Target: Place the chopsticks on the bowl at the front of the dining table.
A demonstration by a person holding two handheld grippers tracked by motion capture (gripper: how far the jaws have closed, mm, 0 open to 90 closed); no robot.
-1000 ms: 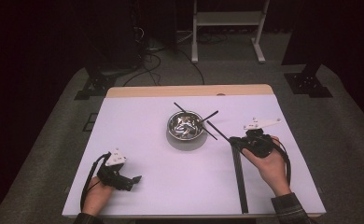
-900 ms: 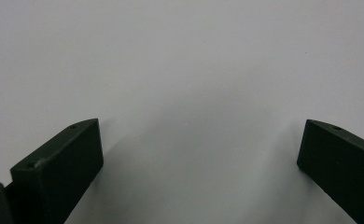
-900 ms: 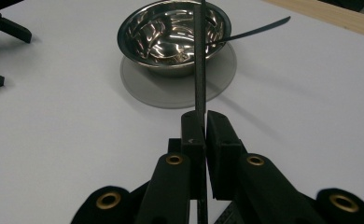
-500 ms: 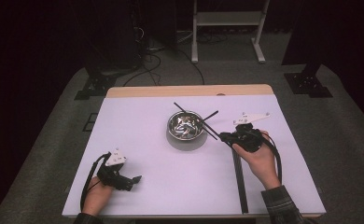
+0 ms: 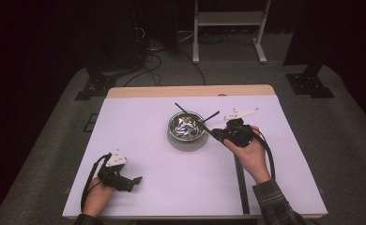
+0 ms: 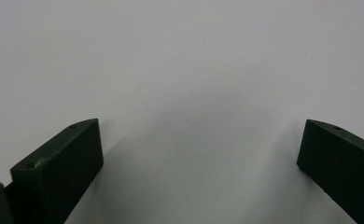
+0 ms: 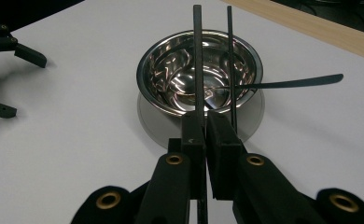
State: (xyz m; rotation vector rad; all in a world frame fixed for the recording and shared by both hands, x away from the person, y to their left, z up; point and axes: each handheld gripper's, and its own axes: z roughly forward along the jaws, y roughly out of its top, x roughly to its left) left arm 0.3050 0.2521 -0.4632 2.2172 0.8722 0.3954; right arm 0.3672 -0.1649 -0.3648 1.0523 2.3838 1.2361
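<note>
Right gripper [image 7: 203, 140], jaws clamped on black stick [image 7: 197, 56] lying across steel bowl [image 7: 199, 74] mid-table; left gripper [image 6: 199, 154] wide open, empty, resting near table [image 5: 139, 140] edge; advise lowering stick level, releasing gently inside bowl.

**Open surface on the left, clutter at the bowl**

The surface [image 5: 139, 136] lies bare between the left hand-held gripper [image 5: 135, 180] and the steel bowl [image 5: 186, 126], leaving a wide lane. Black sticks [image 7: 197, 56] span the bowl's mouth, barring entry from above. A dark strip [image 5: 240, 180] runs along the surface beside the right hand-held gripper [image 5: 217, 134].
</note>
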